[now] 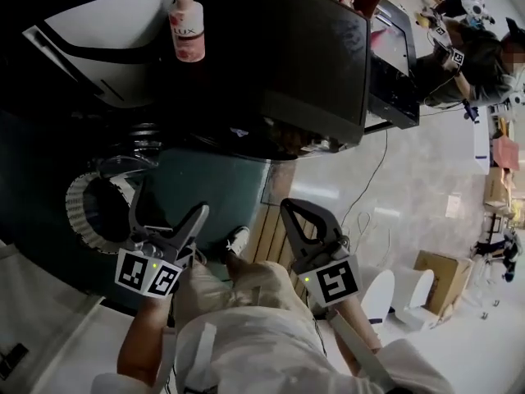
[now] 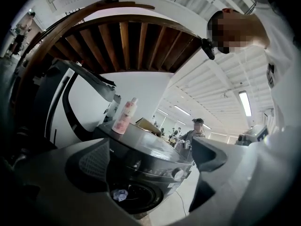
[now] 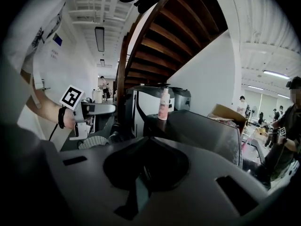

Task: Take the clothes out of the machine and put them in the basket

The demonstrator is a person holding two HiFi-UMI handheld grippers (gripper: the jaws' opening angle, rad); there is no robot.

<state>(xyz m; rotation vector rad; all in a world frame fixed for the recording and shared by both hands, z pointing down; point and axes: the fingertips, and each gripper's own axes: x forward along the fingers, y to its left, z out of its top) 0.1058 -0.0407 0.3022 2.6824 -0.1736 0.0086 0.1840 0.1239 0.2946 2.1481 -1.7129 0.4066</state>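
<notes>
Progress: early, by my judgement. A small pale cloth (image 2: 120, 195) lies inside the dark drum opening of the machine (image 2: 150, 159), and neither tool carries anything.
Left to do: reach into the drum, grasp the cloth, lift it out and drop it in the basket. The pictures do not show whether more clothes lie deeper in.
Basket: not certain. A round ribbed white rim (image 1: 78, 208) at the near left, just beside the left tool, is likely it. Its inside looks dark, and no clothes can be made out in it.
Left tool (image 1: 168, 202): jaws wide apart and touching nothing. In the left gripper view it (image 2: 150, 147) faces the machine front, and the drum opening and cloth show low between the jaws, well apart from them.
Right tool (image 1: 291, 210): jaws brought together at the tips with nothing between them. It is held in the air to the right of the left tool and touches nothing.
Machine top: this dark surface carries a pink bottle (image 1: 187, 27), upright, towards the far left.
Next move: probably the left tool going forward and down to the opening, being the one ready to grip.
</notes>
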